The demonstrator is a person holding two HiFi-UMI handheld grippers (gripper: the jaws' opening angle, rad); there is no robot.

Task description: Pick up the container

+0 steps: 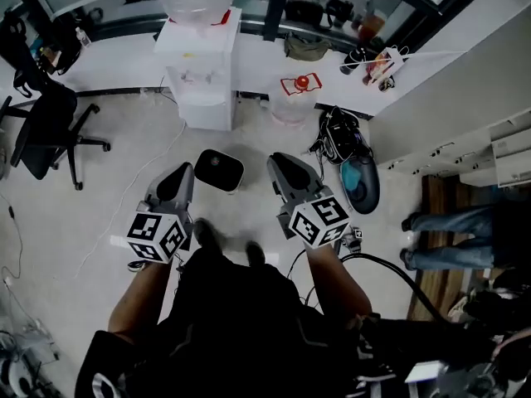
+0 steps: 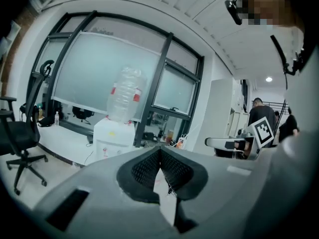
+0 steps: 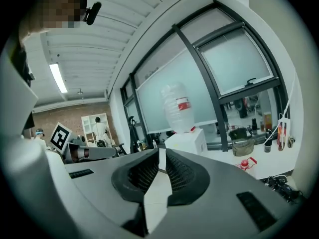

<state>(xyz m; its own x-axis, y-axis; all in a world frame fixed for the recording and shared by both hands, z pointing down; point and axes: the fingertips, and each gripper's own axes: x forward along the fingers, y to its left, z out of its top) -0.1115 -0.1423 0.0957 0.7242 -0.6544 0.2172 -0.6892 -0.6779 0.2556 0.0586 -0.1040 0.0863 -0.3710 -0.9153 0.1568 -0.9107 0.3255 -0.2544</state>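
Item 1, left tongs (image 1: 183, 172): closed tight, nothing held

Item 2, right tongs (image 1: 283, 164): pads drawn together, nothing between them. Both point ahead and slightly down from your hands

Item 3, container (image 1: 218, 170), judged to be the low white-walled, dark-topped bin: stands on the floor (image 1: 116, 181), between the 2 tips and a little ahead, nearer your left tongs. Its longer side runs across your line of reach, so you would likely come forward and down, left hand leading
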